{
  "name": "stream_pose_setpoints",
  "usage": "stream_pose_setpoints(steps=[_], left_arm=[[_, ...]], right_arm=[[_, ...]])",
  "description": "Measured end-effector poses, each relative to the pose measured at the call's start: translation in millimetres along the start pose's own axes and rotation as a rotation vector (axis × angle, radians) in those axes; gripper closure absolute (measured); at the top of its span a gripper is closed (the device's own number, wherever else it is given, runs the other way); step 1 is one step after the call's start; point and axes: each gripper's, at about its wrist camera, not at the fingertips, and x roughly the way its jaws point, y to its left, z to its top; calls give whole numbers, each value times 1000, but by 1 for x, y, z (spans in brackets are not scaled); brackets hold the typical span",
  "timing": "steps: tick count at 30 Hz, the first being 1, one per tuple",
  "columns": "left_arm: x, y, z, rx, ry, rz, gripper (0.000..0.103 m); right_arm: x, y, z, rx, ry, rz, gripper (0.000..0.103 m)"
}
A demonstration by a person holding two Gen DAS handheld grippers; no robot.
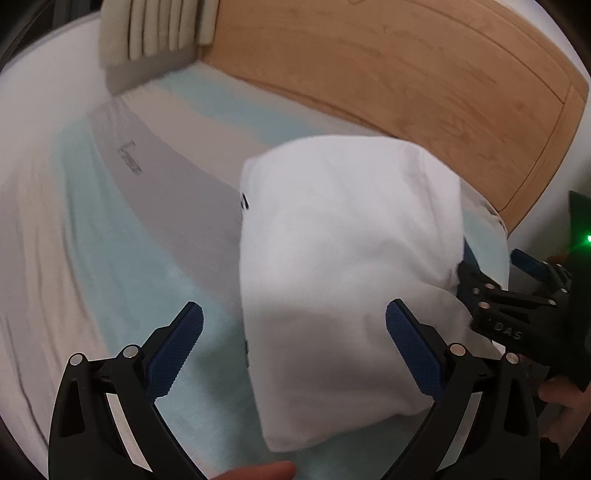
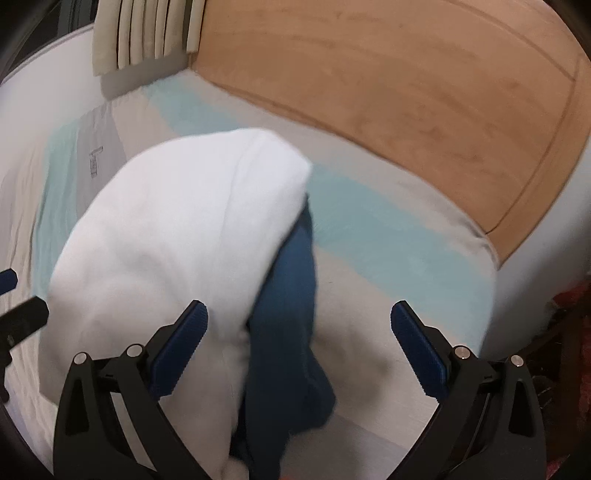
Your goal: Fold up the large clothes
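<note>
A bed (image 1: 122, 236) fills both views, covered in a sheet with pale blue, grey and cream stripes, with a wooden headboard (image 1: 424, 70) along its far right side and a cream slatted panel (image 1: 155, 29) at the far left.

From the left wrist, a white garment (image 1: 343, 266), folded into a thick bundle, lies on the sheet near the middle-right, its far end close to the headboard. The left gripper (image 1: 295, 347) has its jaws wide apart: the right blue pad sits over the near part of the white cloth, the left pad over bare sheet. The right gripper (image 1: 517, 295) appears at the right edge, beside the bundle's right side, its tips partly hidden behind the cloth.

From the right wrist, the white garment (image 2: 173, 258) lies left of centre, and a dark blue cloth (image 2: 288, 332) shows along its right edge, running toward the near side. Whether the blue is a separate piece or part of the same garment cannot be told. The right gripper (image 2: 299, 339) hangs with jaws spread wide, holding nothing, its left pad over the white cloth. Part of the left gripper (image 2: 22, 317) shows at the left edge.
</note>
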Motion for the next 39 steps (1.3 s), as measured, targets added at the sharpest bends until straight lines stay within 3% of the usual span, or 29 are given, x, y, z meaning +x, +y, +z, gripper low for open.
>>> stream_pose_setpoints(steps=[8,17,24,30,39], left_arm=[[-44,-1,-25,18,-55,21,6],[-111,-9,-89,76,-62,65,6],[-152,-21,-139,87,-80,78,6],[-164,-31,-170,83,-107,109,6],[-163,-38,-188,50,-117,124,6]], right_arm=[[-63,3,-32,24,-52,22,7],[-155,26,-100,-28,-91,-51,7],[-214,27,-142,11,-111,-51,7],[-235,29,-166,5,-150,-49,7],[-238,23,-183,16,-176,-28,7]])
